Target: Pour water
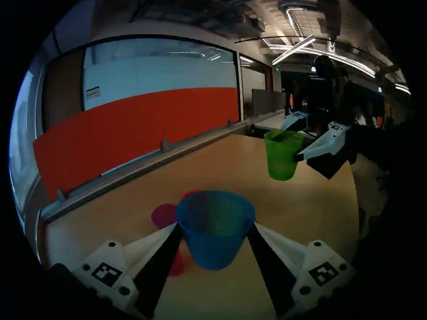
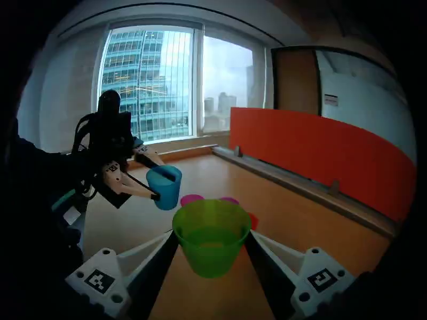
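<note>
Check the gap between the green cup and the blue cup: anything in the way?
Nothing visible. The green cup, in the right claw, and the blue cup, in the left claw, have open air between them; small pink cups sit lower on the table.

A translucent blue cup point(image 1: 216, 229), tapered and open-topped, sits upright at the lower centre of the left gripper view, pinched between the left tongs point(image 1: 215, 230). A matching green cup point(image 2: 212, 237) stands upright at the lower centre of the right gripper view, between the right tongs point(image 2: 212, 240).
</note>
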Demonstrator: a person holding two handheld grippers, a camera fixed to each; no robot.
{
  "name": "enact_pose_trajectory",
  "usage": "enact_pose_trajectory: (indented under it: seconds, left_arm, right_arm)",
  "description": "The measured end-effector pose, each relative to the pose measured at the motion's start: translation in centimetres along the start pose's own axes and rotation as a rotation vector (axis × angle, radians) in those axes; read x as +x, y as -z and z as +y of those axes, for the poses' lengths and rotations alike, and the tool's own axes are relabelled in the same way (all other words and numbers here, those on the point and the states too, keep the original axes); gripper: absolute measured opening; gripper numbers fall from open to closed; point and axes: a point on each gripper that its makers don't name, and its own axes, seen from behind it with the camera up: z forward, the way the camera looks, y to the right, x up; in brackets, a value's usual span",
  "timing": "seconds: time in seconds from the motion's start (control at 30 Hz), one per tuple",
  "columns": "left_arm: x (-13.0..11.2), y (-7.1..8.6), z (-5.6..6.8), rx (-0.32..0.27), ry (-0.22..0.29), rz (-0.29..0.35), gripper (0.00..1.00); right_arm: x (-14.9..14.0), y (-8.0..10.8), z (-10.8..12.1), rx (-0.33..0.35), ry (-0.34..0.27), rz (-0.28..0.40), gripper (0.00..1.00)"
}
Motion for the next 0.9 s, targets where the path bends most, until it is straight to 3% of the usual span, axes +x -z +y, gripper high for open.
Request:
enact_pose_trajectory:
  seconds: [0.4,0.9]
  left_arm:
    - [-3.8,-1.2,1.2,-0.058,-0.033,-0.148,0.85]
    - [-8.0,-2.9,1.9,-0.113,-0.091,-0.303,0.85]
  right_arm:
    - [-3.0,-0.8,0.0,0.024,0.026,-0.108,0.89]
    - [-6.6,-2.6,-0.2,0.055,0.042,-0.213,0.89]
